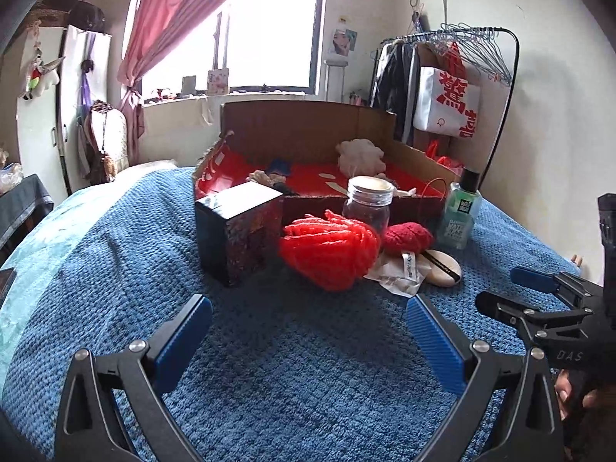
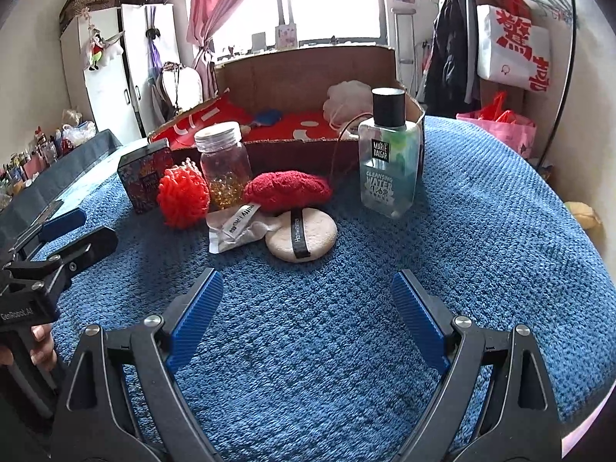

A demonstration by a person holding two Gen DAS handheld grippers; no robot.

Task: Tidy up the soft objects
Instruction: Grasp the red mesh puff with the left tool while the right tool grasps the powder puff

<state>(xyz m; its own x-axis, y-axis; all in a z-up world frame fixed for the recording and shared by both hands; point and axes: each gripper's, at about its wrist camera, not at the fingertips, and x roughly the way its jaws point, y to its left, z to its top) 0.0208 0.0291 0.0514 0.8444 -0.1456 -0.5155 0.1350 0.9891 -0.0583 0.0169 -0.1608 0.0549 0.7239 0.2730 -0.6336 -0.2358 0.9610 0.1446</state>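
Left gripper (image 1: pixel 308 331) spread wide, empty, low over blue blanket (image 1: pixel 288 377). Right gripper (image 2: pixel 307 310) likewise parted, gripping nothing. Just ahead of right: beige puff (image 2: pixel 302 234), plastic packet (image 2: pixel 235 231). Beyond those: dark red yarn (image 2: pixel 288 189), orange-red yarn (image 2: pixel 183 197), jar (image 2: pixel 225 165), bottle (image 2: pixel 389 158), patterned box (image 2: pixel 145 177). Farthest: cardboard tray (image 2: pixel 308 65) with white pouf (image 2: pixel 348 101) inside.

On the bed (image 2: pixel 481 231), the puff (image 2: pixel 302 235) lies nearest; jar (image 2: pixel 225 165) behind, bottle (image 2: pixel 389 161) right, cardboard tray (image 2: pixel 308 77) farthest.
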